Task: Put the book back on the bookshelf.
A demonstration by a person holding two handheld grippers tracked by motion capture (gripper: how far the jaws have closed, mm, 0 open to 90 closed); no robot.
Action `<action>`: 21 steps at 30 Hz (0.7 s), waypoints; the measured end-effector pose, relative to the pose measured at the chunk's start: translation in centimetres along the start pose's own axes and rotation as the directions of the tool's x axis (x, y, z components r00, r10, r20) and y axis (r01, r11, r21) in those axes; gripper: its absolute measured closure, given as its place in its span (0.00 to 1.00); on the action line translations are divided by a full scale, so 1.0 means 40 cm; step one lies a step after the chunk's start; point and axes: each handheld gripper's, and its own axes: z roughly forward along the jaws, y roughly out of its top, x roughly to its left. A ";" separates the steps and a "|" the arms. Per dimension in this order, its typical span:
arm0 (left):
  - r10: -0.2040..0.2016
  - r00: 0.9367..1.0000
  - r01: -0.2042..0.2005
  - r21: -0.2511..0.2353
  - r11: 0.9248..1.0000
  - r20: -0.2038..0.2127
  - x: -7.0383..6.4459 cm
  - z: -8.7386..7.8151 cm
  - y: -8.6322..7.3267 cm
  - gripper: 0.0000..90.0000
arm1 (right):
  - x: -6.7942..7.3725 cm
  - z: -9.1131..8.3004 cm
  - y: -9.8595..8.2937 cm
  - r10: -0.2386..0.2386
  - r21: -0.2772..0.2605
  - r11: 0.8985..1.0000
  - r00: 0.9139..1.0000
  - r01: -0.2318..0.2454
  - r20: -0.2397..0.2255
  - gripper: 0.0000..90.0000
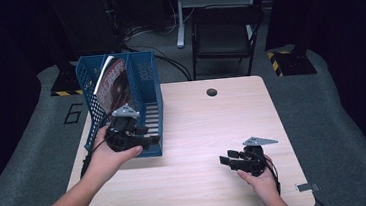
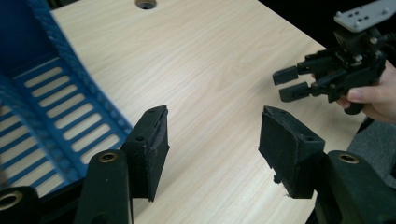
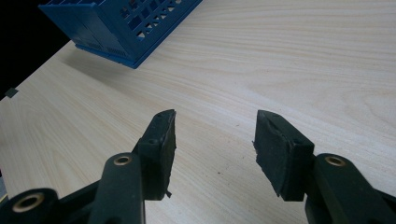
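Observation:
A blue plastic file rack (image 1: pixel 145 88) stands on the left of the wooden table (image 1: pixel 202 121), with a magazine (image 1: pixel 113 84) leaning upright inside it. My left gripper (image 1: pixel 150 140) is at the rack's near right corner, jaws open and empty. In the left gripper view its jaws (image 2: pixel 212 135) spread over bare wood, the rack's slotted floor (image 2: pixel 60 121) at left. My right gripper (image 1: pixel 228 160) hovers open near the table's front right, also seen across the table (image 2: pixel 292 84). In the right gripper view the open jaws (image 3: pixel 215 135) point toward the rack's corner (image 3: pixel 126 23).
A round cable hole (image 1: pixel 211 92) sits near the table's far edge. Behind the table stand a black chair (image 1: pixel 225 34) and a desk frame. Grey carpet surrounds the table. A small tag (image 1: pixel 306 187) lies by the front right corner.

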 end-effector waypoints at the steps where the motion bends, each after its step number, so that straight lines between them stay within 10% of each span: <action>1: 0.005 1.000 -0.005 -0.003 1.000 0.008 -0.005 0.009 -0.006 0.47 | 0.000 0.000 0.000 0.003 -0.001 1.000 1.000 -0.003 0.000 0.53; 8: -0.012 0.996 0.014 -0.014 1.000 0.091 -0.031 0.066 -0.049 0.47 | 0.000 -0.001 0.000 -0.004 -0.009 1.000 1.000 0.004 0.006 0.53; 21: 0.036 0.994 -0.033 -0.033 0.999 0.105 -0.065 0.148 -0.146 0.47 | 0.001 -0.002 0.001 0.008 -0.016 1.000 1.000 -0.008 0.008 0.53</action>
